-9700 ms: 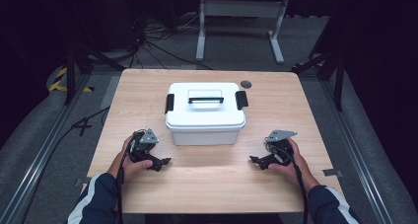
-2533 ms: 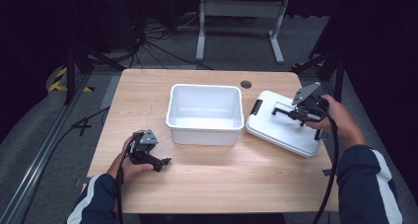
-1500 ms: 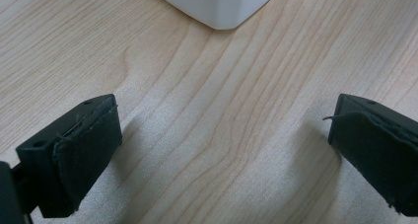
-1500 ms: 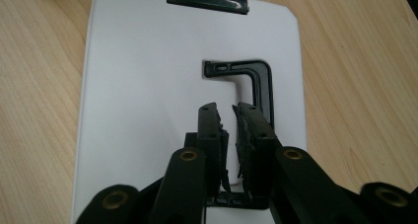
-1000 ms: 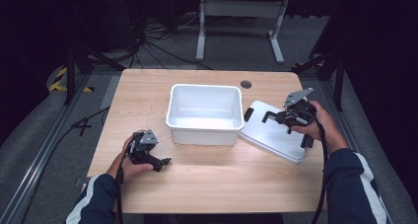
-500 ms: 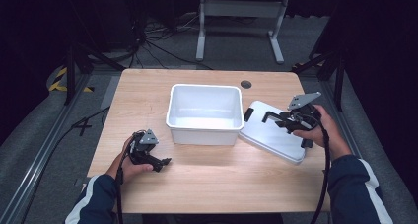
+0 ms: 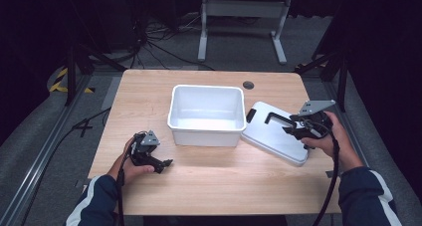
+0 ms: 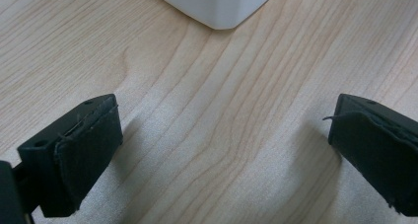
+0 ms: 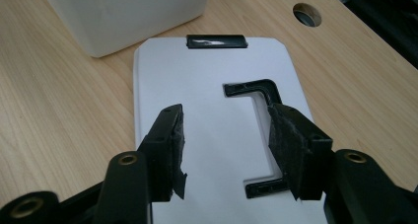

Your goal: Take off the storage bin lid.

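Note:
A white bin (image 7: pixel 206 135) stands open at the table's middle, its corner (image 8: pixel 217 4) in the left gripper view. Its white lid (image 7: pixel 271 136) lies flat to the right, one end near the bin. My right gripper (image 7: pixel 288 127) hovers over the lid's right end. Its jaws have just been opening and stand apart (image 9: pixel 226 130) over the lid (image 9: pixel 207 86). The black handle (image 9: pixel 251 88) runs beside the right pad, and no pad presses on it. My left gripper (image 7: pixel 166 164) rests at the front left, jaws wide open (image 8: pixel 224 135) over bare wood.
A round cable hole (image 7: pixel 248 85) sits in the table behind the bin, also in the right gripper view (image 9: pixel 305 14). The bin's wall (image 9: pixel 123 12) rises left of the lid. Dark floor, cables and a metal stand lie beyond the far edge.
My right gripper has opened off the lid's handle and drawn back to the right. The lid stays flat on the table. The left gripper has not moved.

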`<move>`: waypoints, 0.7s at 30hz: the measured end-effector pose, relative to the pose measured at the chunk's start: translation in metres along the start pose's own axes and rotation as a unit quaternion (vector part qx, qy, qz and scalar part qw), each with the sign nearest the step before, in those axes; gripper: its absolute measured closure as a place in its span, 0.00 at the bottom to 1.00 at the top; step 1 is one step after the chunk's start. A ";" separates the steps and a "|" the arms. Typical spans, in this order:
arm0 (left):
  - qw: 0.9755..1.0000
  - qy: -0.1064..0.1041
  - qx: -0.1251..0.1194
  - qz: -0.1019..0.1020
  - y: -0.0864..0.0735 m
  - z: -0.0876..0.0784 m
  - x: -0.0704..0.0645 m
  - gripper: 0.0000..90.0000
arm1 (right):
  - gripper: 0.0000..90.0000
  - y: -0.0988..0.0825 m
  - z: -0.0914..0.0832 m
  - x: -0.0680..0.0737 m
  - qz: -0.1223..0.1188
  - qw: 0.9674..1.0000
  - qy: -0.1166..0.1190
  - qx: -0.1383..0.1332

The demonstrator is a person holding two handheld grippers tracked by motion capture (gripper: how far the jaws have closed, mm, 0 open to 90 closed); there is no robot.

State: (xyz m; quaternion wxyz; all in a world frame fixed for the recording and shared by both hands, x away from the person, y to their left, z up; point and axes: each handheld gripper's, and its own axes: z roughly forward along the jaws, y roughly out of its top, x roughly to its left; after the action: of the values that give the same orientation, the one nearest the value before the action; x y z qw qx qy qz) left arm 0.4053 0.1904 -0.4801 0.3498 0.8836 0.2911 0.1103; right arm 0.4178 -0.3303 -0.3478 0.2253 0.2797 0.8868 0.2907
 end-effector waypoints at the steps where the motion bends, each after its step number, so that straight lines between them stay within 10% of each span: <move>1: 1.000 -0.001 0.000 0.000 0.000 0.000 0.000 0.00 | 0.53 -0.001 -0.001 0.001 0.001 1.000 -0.001 0.001; 21: 1.000 0.001 -0.001 -0.002 -0.001 0.000 -0.001 0.01 | 0.39 -0.052 -0.022 0.027 0.011 0.999 -0.019 -0.025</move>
State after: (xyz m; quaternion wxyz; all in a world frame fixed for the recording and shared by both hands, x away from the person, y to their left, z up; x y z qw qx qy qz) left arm 0.4042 0.1905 -0.4803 0.3505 0.8826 0.2929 0.1114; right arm 0.3666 -0.3574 -0.3714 0.2454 0.2893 0.8719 0.3096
